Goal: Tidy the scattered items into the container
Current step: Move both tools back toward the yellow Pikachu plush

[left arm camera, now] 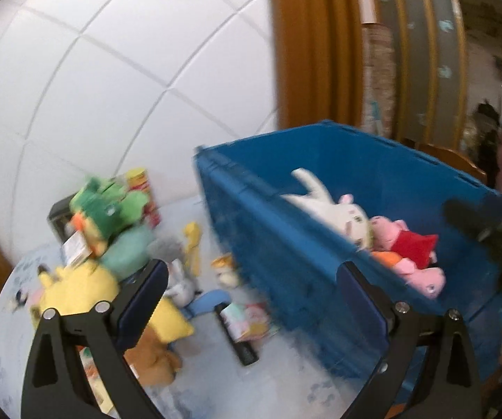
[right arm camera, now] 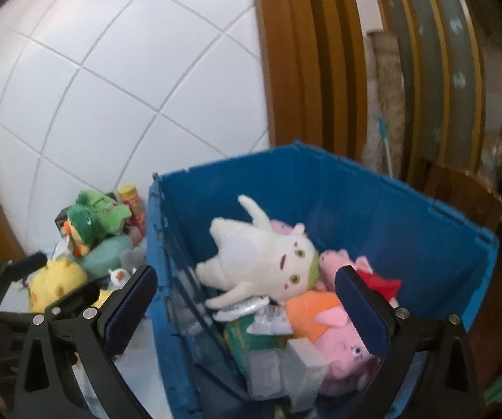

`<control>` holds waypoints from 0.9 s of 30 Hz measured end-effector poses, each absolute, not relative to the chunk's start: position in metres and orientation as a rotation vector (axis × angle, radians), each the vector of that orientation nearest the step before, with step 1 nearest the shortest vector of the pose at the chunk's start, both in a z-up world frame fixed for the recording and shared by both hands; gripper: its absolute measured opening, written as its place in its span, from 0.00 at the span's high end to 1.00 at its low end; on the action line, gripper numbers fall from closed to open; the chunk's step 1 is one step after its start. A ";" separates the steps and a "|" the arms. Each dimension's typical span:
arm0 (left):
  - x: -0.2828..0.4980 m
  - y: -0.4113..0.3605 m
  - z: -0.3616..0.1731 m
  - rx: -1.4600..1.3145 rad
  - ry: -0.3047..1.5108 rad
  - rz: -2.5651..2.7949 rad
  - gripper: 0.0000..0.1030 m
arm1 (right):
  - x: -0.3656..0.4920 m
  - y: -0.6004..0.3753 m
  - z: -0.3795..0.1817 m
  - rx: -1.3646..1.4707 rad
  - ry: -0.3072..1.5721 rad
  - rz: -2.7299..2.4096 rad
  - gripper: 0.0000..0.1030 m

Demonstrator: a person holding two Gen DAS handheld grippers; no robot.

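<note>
Left wrist view has the left claw (left arm camera: 251, 289) spread wide and empty, one pad over the scattered pile, the other against the outer wall of the blue container (left arm camera: 383, 160). Right wrist view shows the right claw (right arm camera: 245, 295) just as wide, gripping nothing, poised over the container's near rim and the toys already inside: a white plush (right arm camera: 261, 258) lying on its back, a pink pig plush (right arm camera: 341, 352) with a red dress, something orange, and a few grey boxes. Outside, on the pale floor by the tiled wall, the items yet to be tidied lie heaped: a yellow plush (left arm camera: 80, 286), a green plush (left arm camera: 108, 206) perched on a teal cushion-like lump, a brown plush (left arm camera: 153, 356), a red-and-yellow can (left arm camera: 142, 192), small packets and a black stick-shaped object (left arm camera: 233, 335). The plush is soft, fuzzy and squashy, so a pinch on an ear or a loose fold could slip, and pulling one toy from the heap may drag or topple its neighbours, the green one sitting highest. The can is hard, smooth and round, likely to roll if nudged. The container is rigid ribbed plastic with a raised lip, and a claw swinging low could catch it or shove the bin. Both views are blurred, so small items are hard to name.
</note>
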State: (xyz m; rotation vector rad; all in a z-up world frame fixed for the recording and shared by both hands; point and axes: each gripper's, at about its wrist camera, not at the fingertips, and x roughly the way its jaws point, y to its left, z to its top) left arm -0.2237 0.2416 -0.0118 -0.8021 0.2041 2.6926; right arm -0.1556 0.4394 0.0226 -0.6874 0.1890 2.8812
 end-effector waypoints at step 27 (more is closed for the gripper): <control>-0.321 -0.148 -0.145 -1.354 0.004 2.931 0.04 | -0.323 0.127 -0.096 -1.207 0.212 3.133 0.00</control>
